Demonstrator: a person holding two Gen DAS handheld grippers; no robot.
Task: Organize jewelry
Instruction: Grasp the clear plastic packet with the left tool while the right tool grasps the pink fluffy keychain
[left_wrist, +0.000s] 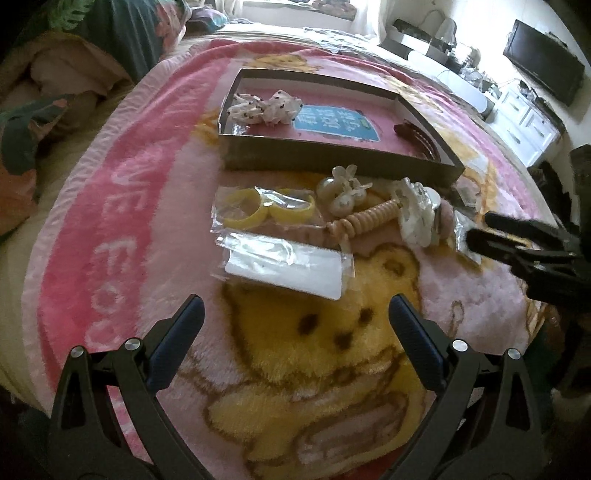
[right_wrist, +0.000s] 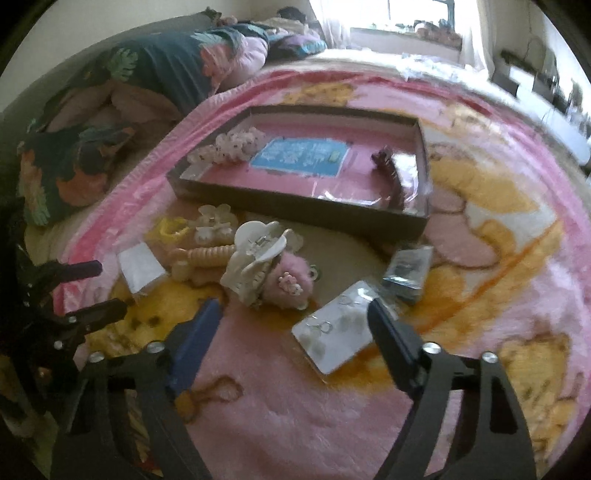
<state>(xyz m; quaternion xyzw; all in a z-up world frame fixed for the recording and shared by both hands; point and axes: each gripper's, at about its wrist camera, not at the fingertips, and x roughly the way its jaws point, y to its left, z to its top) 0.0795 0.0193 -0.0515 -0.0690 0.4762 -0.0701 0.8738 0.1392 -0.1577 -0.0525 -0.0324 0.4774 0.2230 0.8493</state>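
A shallow dark box (left_wrist: 332, 157) (right_wrist: 295, 212) with a pink floor lies on the blanket. It holds spotted white scrunchies (left_wrist: 264, 107) (right_wrist: 225, 147) and a dark brown hair clip (left_wrist: 417, 138) (right_wrist: 391, 173). In front of it lie yellow rings in a clear bag (left_wrist: 266, 210), pearl flower pieces (left_wrist: 343, 188), a beige coil tie (left_wrist: 364, 219) (right_wrist: 207, 254), a white claw clip (left_wrist: 415, 212) (right_wrist: 255, 258), a pink fluffy piece (right_wrist: 291, 282) and a white earring card (left_wrist: 288, 269) (right_wrist: 140, 267). My left gripper (left_wrist: 295, 325) is open and empty. My right gripper (right_wrist: 295, 325) is open, just over another earring card (right_wrist: 332, 332).
A pink and yellow cartoon blanket (left_wrist: 147, 236) (right_wrist: 295, 406) covers the bed. A small silver packet (right_wrist: 408, 271) lies near the box corner. Pillows and bedding (right_wrist: 147, 81) are at the far left. White drawers and a television (left_wrist: 543, 66) stand to the right of the bed.
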